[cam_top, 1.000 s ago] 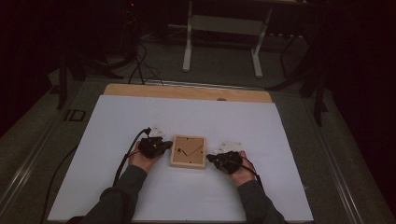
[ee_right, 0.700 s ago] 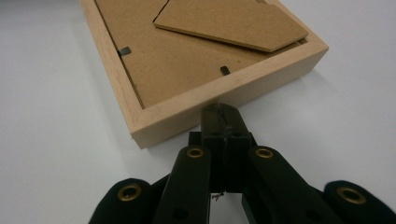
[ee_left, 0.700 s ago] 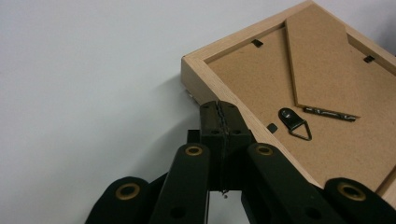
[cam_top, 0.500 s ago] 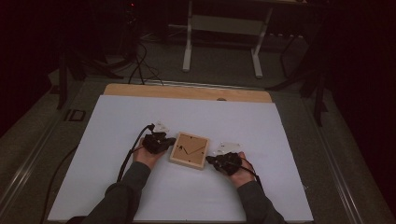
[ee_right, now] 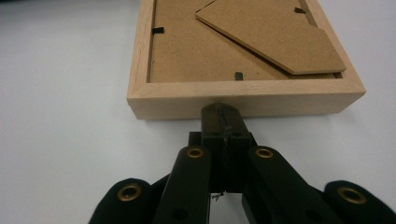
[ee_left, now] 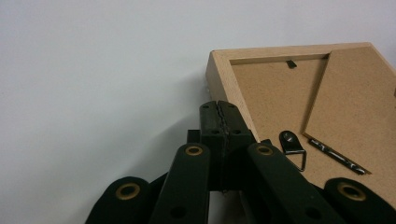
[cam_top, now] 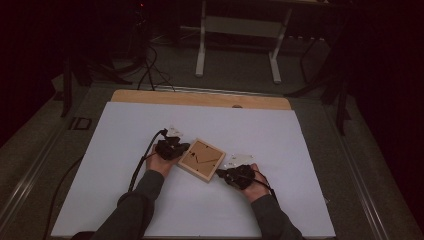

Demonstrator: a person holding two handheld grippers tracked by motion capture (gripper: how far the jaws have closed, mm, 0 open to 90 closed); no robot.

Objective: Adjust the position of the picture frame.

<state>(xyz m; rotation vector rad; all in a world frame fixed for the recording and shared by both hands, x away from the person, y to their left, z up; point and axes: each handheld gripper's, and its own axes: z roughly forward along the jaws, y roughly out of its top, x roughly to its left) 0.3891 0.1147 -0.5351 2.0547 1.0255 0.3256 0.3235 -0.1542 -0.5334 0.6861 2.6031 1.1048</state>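
Observation:
A light wooden picture frame (cam_top: 201, 159) lies face down on the white table (cam_top: 280, 135), turned at an angle. Its brown backing shows a folded stand (ee_right: 275, 37) and a small metal hanger (ee_left: 294, 145). My left gripper (cam_top: 183, 148) is shut, and its tips (ee_left: 218, 109) rest against the frame's (ee_left: 275, 93) left edge near a corner. My right gripper (cam_top: 220, 173) is shut too, with its tips (ee_right: 219, 112) pressed on the frame's (ee_right: 243, 99) near side wall. Nothing is between either pair of jaws.
The white sheet leaves a bare wooden strip (cam_top: 200, 99) at the far edge of the table. A black cable (cam_top: 142, 160) trails from the left gripper toward the near left. Beyond the table stand white stand legs (cam_top: 201, 50) and dark floor cables.
The frame has turned clockwise from square to angled. The left hand has moved a little farther away and right; the right hand has stayed near the frame's near corner.

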